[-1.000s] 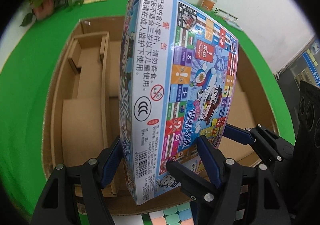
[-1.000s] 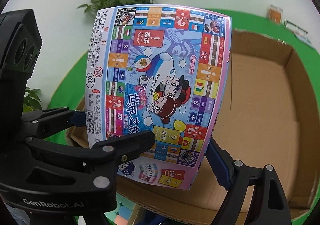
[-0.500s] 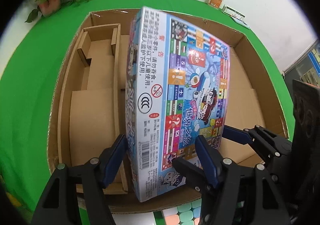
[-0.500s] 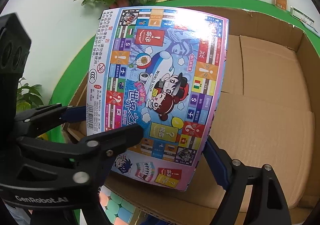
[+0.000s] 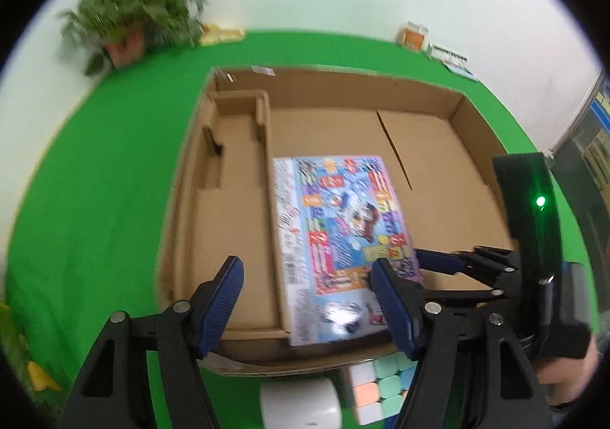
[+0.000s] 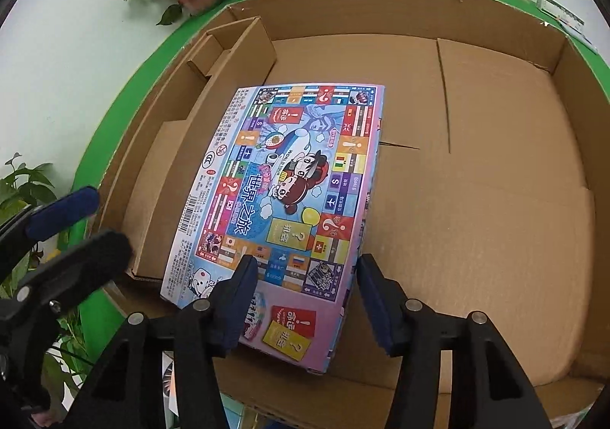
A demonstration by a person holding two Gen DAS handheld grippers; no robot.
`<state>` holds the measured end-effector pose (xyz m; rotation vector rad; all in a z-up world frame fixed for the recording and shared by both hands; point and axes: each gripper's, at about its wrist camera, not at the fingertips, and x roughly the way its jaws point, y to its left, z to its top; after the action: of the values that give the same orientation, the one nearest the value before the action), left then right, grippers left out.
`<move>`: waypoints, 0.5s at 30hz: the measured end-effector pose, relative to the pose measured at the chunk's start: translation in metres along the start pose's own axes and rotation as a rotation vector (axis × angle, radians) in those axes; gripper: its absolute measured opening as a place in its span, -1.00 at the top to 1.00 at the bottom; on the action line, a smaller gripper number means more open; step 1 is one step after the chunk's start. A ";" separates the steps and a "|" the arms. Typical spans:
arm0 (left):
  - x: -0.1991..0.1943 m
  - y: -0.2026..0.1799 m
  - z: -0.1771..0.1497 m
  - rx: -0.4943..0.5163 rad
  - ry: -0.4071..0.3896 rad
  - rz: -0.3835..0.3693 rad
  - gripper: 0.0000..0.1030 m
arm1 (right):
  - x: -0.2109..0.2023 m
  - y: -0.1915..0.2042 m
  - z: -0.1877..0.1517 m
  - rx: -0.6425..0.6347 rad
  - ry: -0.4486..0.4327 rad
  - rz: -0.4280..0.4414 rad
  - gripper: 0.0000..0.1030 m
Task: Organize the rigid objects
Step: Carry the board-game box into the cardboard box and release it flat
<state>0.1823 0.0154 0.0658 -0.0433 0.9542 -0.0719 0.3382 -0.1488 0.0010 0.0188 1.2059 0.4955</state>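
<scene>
Laid flat now: the colourful printed cardboard board-game box [image 6: 289,200], upright between both grippers a second ago, lies face-up on the floor of the large open brown corrugated-cardboard carton [image 6: 495,219], just beside the carton's brown cardboard divider insert [image 6: 213,59] along its left side.

Left gripper [image 5: 309,299]: has let go and pulled back above the carton's near wall; blue-padded jaws stand well apart, nothing between them, clear of the box.

Right gripper [image 6: 305,299]: low over the near end of the box. Jaws have just been closing. They straddle the box's near right corner, one finger over the printed face, the other off the right edge. No pad visibly presses on the box, so I read it as released, not held.

Meaning for the task: judged from how it lies, the game box looks placed. Next candidates sit outside the near wall on the green table cover [image 5: 106,162]: a pastel puzzle cube [image 5: 381,387] and a white cylindrical roll [image 5: 301,406].

Writing legible on the box, right wrist view: "WORLD TOUR" on the cartoon aeroplane, large Chinese title 世界之旅, squares marked 命运 and 机会 with "?" and "!" signs, "$" squares, national flags, a CCC mark, a barcode, and small Chinese print along the left edge, too fine to read.
</scene>
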 end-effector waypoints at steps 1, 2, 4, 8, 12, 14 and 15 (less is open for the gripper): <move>-0.008 0.000 -0.003 0.007 -0.048 0.023 -0.34 | -0.006 0.005 -0.009 0.008 -0.025 -0.003 -0.07; -0.015 0.002 -0.004 0.014 -0.096 0.039 -0.35 | -0.020 0.008 -0.010 -0.005 -0.083 -0.021 -0.29; -0.037 -0.001 -0.014 0.024 -0.206 0.055 -0.36 | -0.052 0.021 -0.036 -0.062 -0.202 -0.090 -0.87; -0.067 -0.010 -0.035 0.027 -0.367 0.122 -0.67 | -0.093 0.042 -0.065 -0.127 -0.343 -0.220 -0.98; -0.074 -0.023 -0.047 0.019 -0.376 0.198 -0.67 | -0.117 0.040 -0.112 -0.098 -0.363 -0.228 -0.98; -0.076 -0.026 -0.053 -0.007 -0.365 0.172 -0.67 | -0.123 0.044 -0.126 -0.096 -0.374 -0.241 -0.98; -0.077 -0.027 -0.057 -0.018 -0.362 0.159 -0.66 | -0.131 0.046 -0.136 -0.098 -0.378 -0.242 -0.98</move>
<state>0.0903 -0.0051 0.0979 0.0038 0.5944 0.0895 0.1652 -0.1903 0.0797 -0.1119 0.7992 0.3190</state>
